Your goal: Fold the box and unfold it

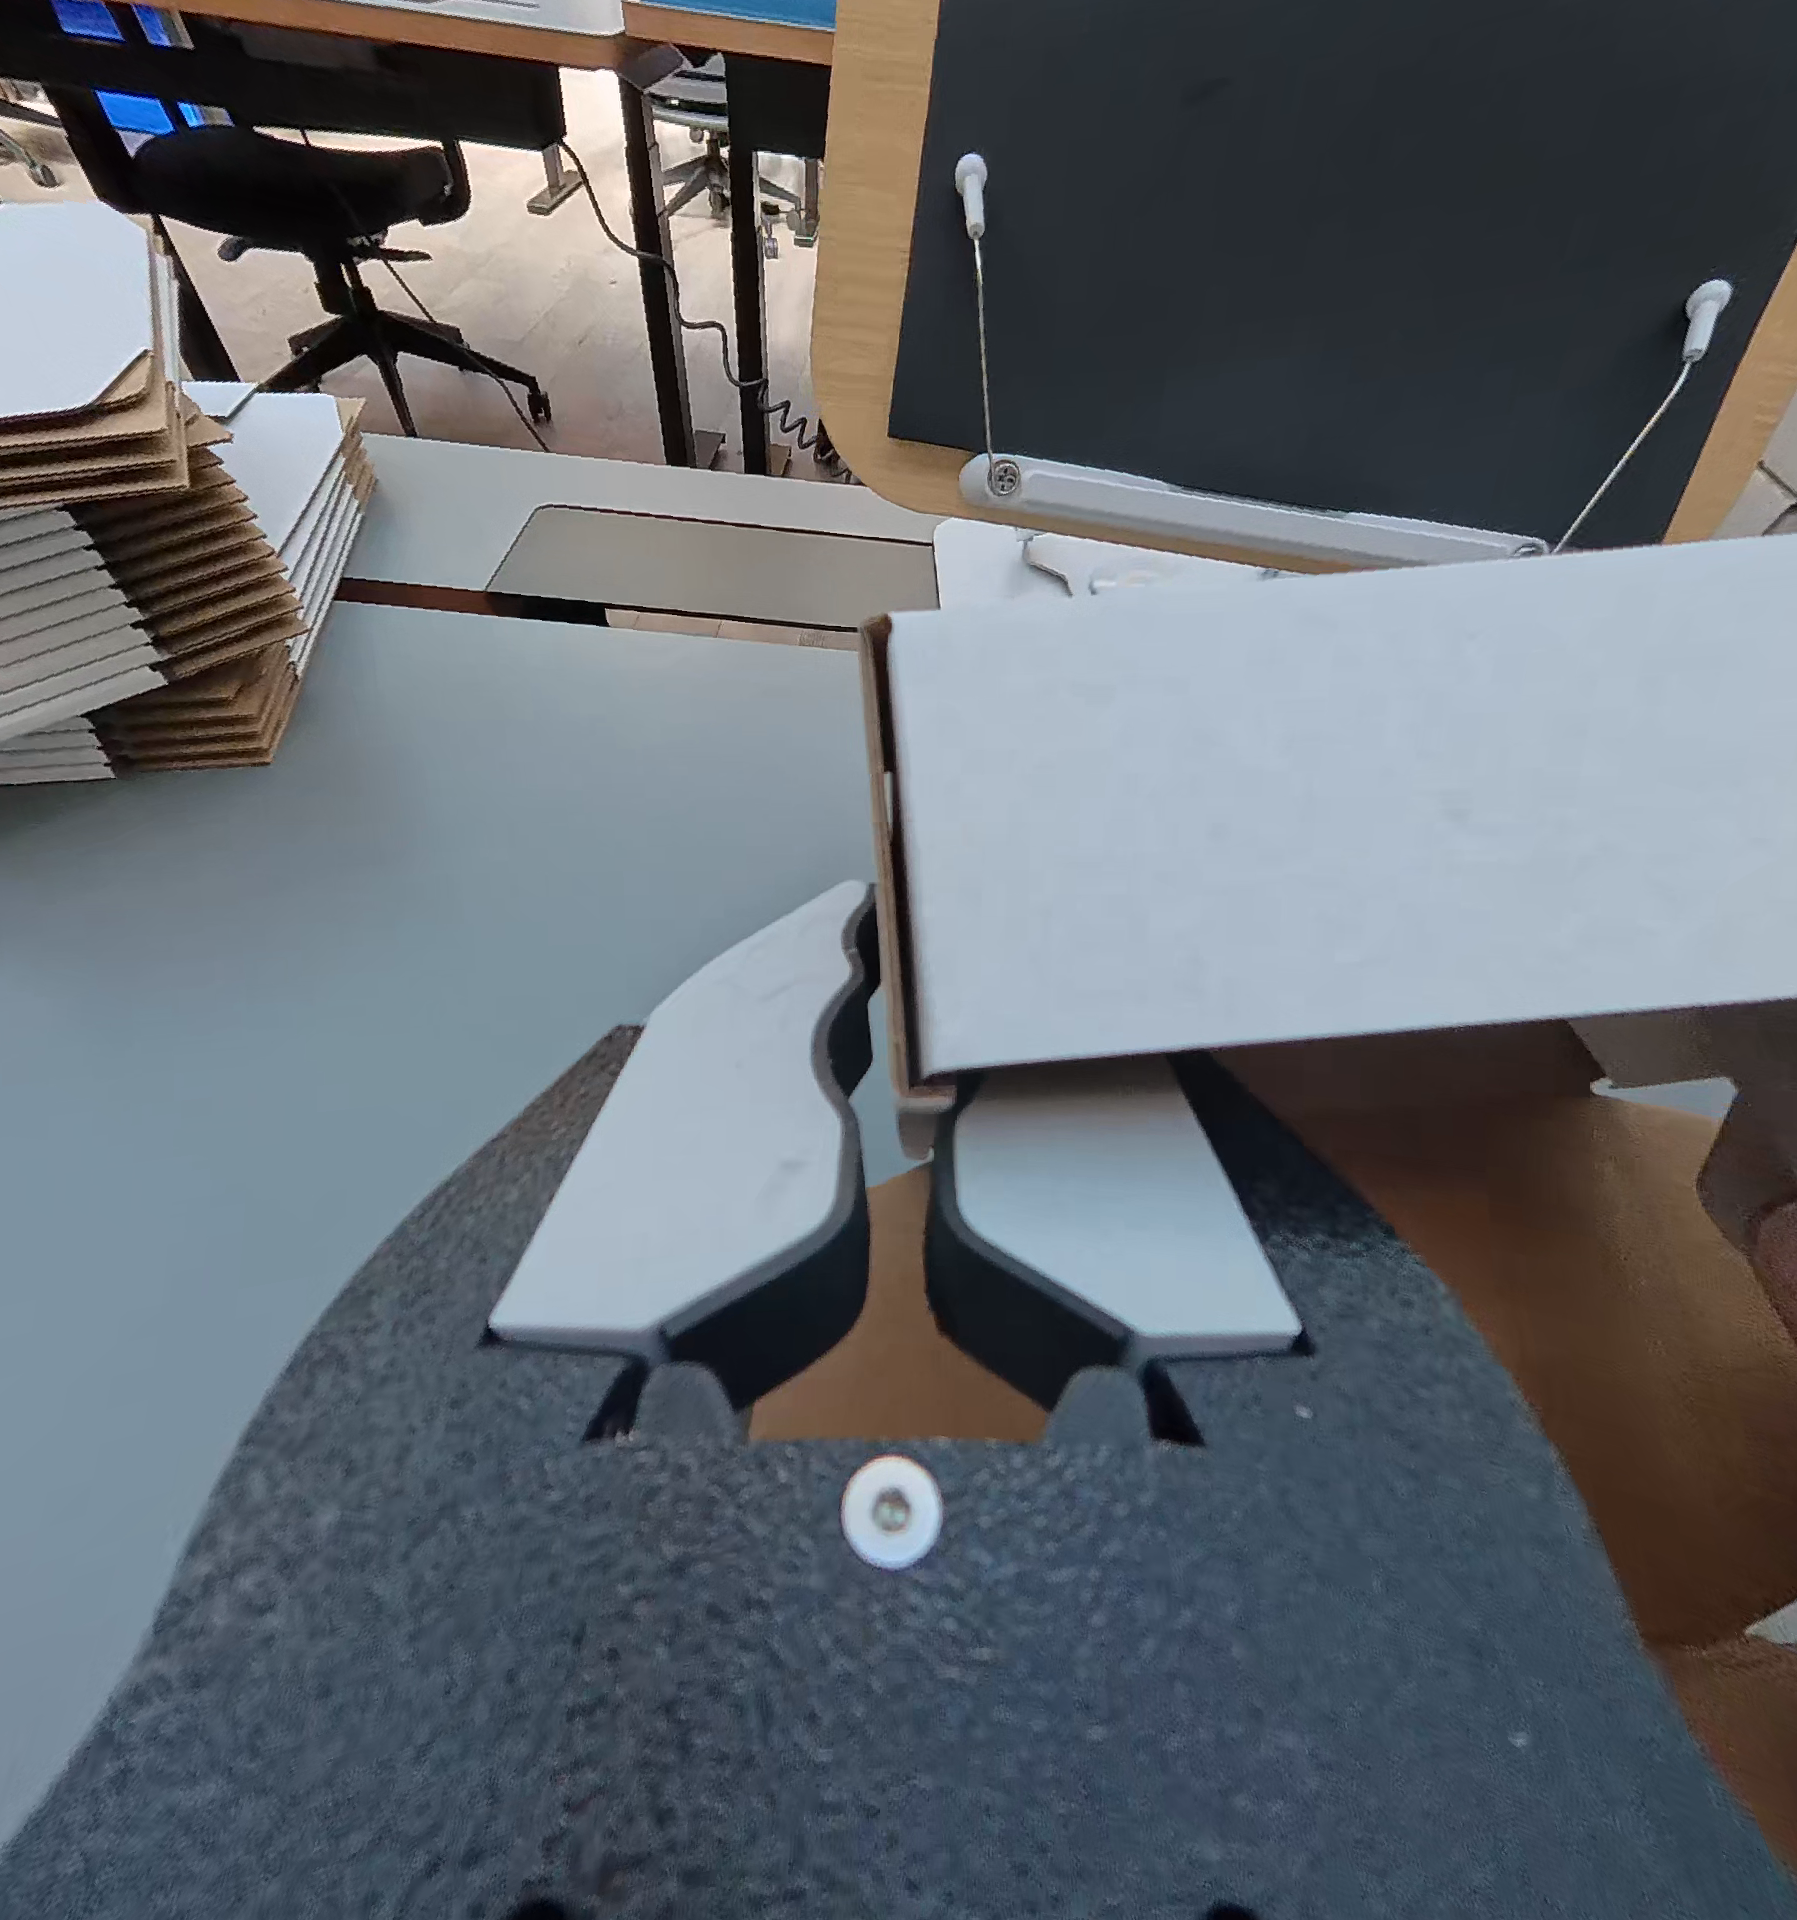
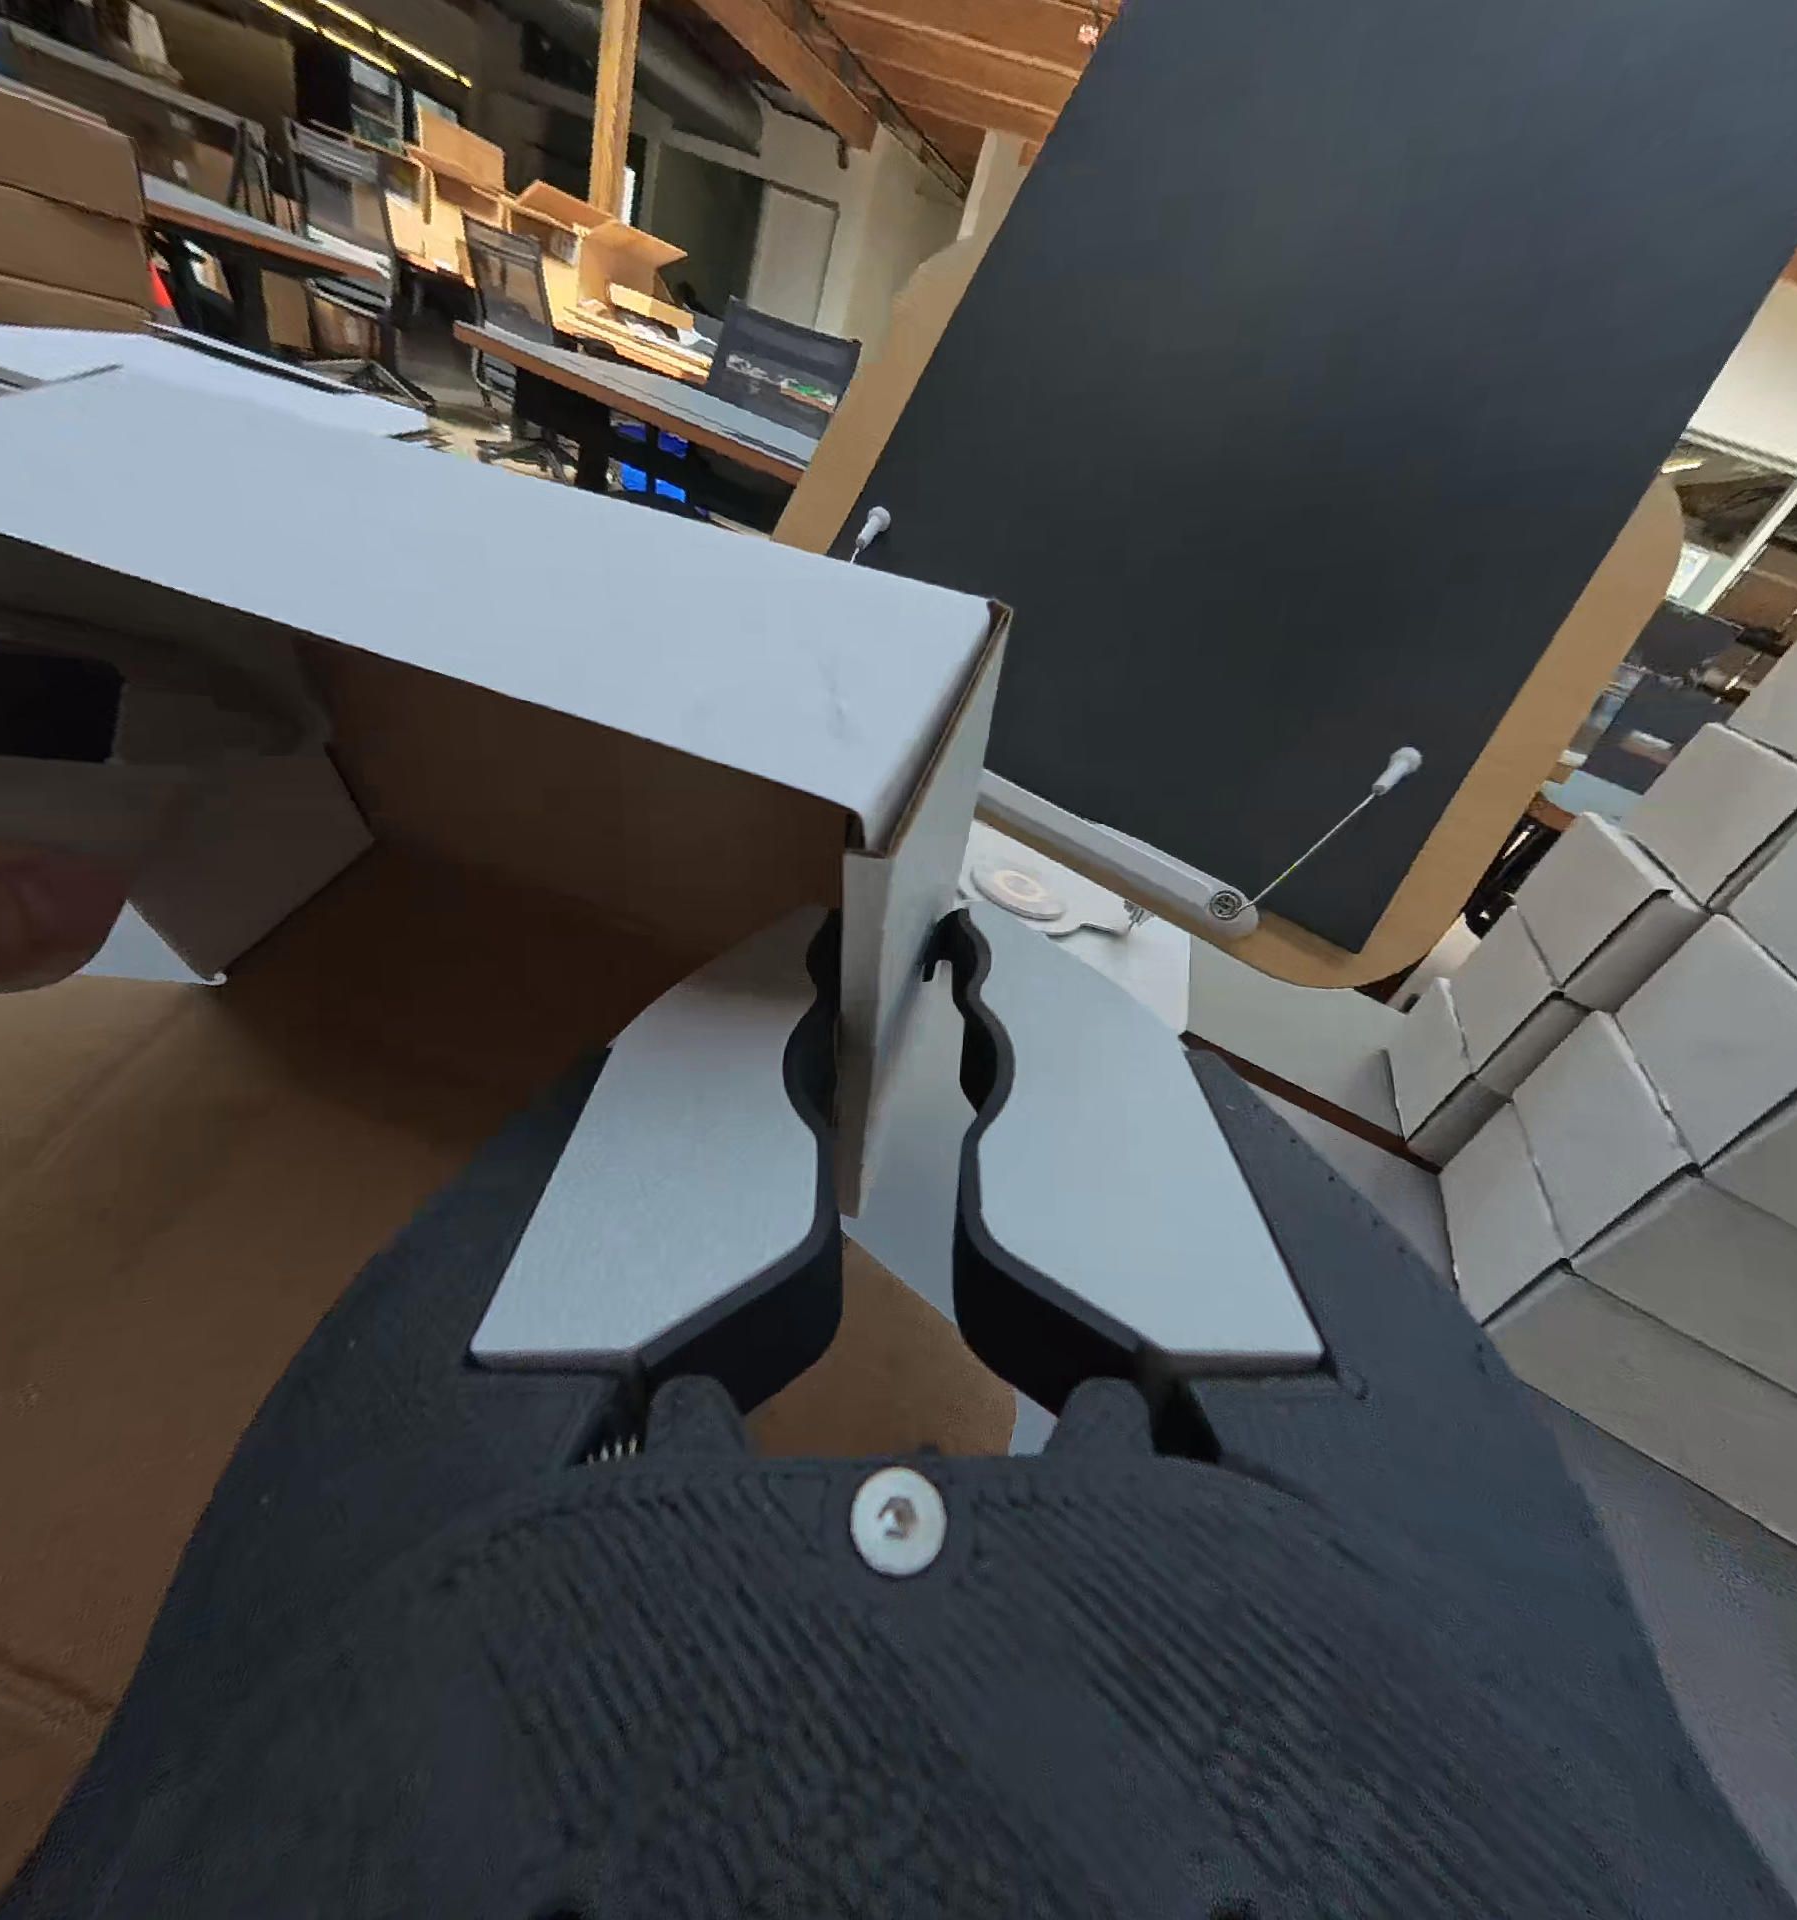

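you've got the box (image 1: pixel 1393 810) up off the grey table (image 1: pixel 354 1039), held between both grippers, one at each end. left gripper (image 1: pixel 899 1049) straddles the box's left side wall near the corner; jaws nearly together w/ the wall edge between them, looks pinched but the contact is partly hidden under the top panel, so can't fully confirm. right gripper (image 2: pixel 889 1039) has its jaws around the right side wall (image 2: pixel 904 987); inner finger seems to touch it, outer finger shows a small gap, so can't tell if it's really clamped.

progress, as a guess: box looks partly formed. white top panel is bent over, both end walls stand roughly square to it, brown inside (image 2: pixel 582 810) is open toward you, and a loose flap (image 2: pixel 239 873) hangs inside at the left. so folding seems midway or near done; closing the rest and the whole unfold look still to do.

stack of flat blanks (image 1: pixel 115 582) sits far left on the table, pile of finished boxes (image 2: pixel 1652 1039) to the right.
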Demonstrator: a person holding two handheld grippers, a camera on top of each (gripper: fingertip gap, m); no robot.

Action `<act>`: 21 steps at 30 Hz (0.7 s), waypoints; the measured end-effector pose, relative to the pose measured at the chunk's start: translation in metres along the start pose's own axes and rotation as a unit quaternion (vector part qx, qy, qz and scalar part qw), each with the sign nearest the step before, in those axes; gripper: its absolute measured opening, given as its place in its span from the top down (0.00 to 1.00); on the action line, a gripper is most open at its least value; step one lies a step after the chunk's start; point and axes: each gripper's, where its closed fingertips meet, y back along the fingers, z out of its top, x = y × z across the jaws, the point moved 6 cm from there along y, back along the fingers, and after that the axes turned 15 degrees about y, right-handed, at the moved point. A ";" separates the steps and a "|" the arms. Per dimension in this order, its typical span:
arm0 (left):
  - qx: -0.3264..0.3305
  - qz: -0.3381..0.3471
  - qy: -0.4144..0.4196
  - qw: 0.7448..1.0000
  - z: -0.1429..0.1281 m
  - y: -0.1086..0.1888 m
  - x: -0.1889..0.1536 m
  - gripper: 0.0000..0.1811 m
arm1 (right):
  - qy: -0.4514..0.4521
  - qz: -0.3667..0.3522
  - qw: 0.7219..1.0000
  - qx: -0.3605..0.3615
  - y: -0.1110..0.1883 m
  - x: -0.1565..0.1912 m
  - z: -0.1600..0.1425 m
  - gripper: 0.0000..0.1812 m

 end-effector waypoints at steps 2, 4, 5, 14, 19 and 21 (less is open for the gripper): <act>0.001 0.000 -0.007 1.000 -0.001 0.000 0.000 0.98 | -0.001 0.002 1.000 0.002 -0.002 0.000 -0.005 0.89; 0.005 0.003 -0.021 1.000 -0.003 0.000 -0.002 0.97 | 0.009 -0.012 1.000 0.005 -0.003 0.000 -0.007 0.89; 0.003 0.004 -0.023 1.000 -0.004 0.000 -0.003 0.97 | 0.018 -0.017 1.000 0.010 -0.004 0.000 -0.008 0.89; -0.045 0.003 -0.027 0.999 -0.005 -0.003 -0.004 0.98 | 0.035 -0.085 0.994 0.053 -0.004 0.007 -0.001 0.95; -0.086 0.011 -0.023 0.996 -0.003 -0.013 0.000 0.97 | 0.015 -0.111 0.991 0.072 -0.009 0.013 -0.003 0.95; -0.082 0.007 -0.007 0.997 -0.002 -0.017 0.002 0.98 | 0.016 -0.115 0.991 0.073 -0.012 0.015 -0.003 0.95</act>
